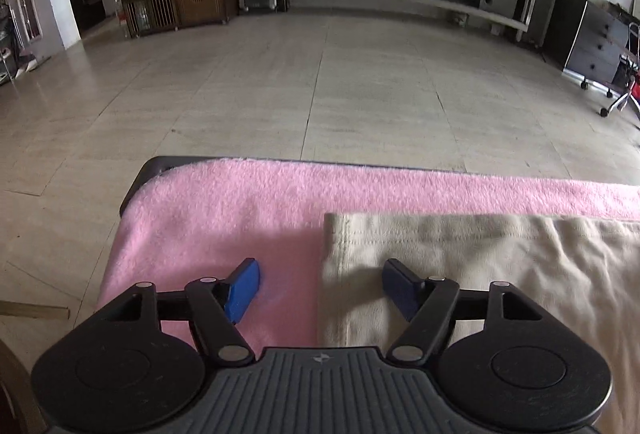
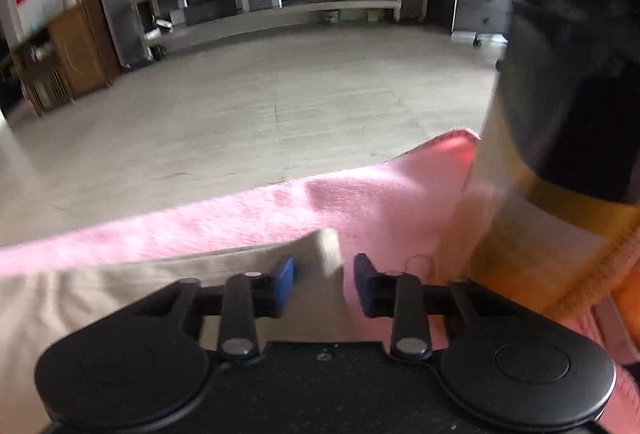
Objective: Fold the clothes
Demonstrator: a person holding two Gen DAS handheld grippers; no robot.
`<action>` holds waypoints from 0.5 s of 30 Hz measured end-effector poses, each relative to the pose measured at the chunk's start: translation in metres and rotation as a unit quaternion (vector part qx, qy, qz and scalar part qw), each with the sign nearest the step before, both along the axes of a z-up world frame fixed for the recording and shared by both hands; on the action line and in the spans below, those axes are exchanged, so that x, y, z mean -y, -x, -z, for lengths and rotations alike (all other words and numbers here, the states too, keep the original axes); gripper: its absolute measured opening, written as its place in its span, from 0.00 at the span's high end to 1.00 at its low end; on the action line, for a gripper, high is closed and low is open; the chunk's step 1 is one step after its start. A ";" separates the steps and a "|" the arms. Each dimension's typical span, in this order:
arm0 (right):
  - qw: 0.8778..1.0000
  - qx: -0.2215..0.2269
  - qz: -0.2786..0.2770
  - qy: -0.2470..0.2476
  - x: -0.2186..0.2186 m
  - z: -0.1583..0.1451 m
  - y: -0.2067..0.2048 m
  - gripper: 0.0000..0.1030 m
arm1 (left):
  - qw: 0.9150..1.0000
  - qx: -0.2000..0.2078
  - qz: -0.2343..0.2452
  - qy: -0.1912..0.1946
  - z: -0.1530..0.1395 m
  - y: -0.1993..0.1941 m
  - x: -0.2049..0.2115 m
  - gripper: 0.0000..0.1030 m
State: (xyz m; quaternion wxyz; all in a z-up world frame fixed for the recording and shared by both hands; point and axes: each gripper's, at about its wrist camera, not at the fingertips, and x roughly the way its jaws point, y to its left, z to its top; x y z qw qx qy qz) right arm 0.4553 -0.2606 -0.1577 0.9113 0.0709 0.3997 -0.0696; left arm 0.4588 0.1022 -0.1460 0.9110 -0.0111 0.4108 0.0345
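Note:
A cream-coloured garment (image 1: 480,266) lies flat on a pink towel (image 1: 224,214) that covers the table. My left gripper (image 1: 320,290) is open and straddles the garment's left hemmed edge, one blue pad on the pink towel, the other over the cream cloth. In the right wrist view the garment (image 2: 120,286) lies at lower left with its right corner between the pads. My right gripper (image 2: 324,284) is open just above that corner and holds nothing.
A stack of other clothes, cream, yellow and dark (image 2: 560,138), stands at the right end of the pink towel (image 2: 280,210). The table's dark far edge (image 1: 140,178) drops to a tiled floor (image 1: 320,82). Shelves and cabinets line the far wall.

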 end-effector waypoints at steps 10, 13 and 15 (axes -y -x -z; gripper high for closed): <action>0.995 0.092 -0.018 0.028 -0.010 -0.048 0.051 0.94 | 0.994 0.087 0.016 -0.070 -0.058 0.063 0.027 0.97; 0.994 0.103 -0.021 0.008 -0.006 -0.086 0.090 0.94 | 0.990 0.116 0.018 -0.076 -0.096 0.103 0.031 0.97; 0.995 0.102 -0.017 -0.013 0.002 -0.110 0.120 0.94 | 0.989 0.126 0.017 -0.075 -0.117 0.136 0.030 0.97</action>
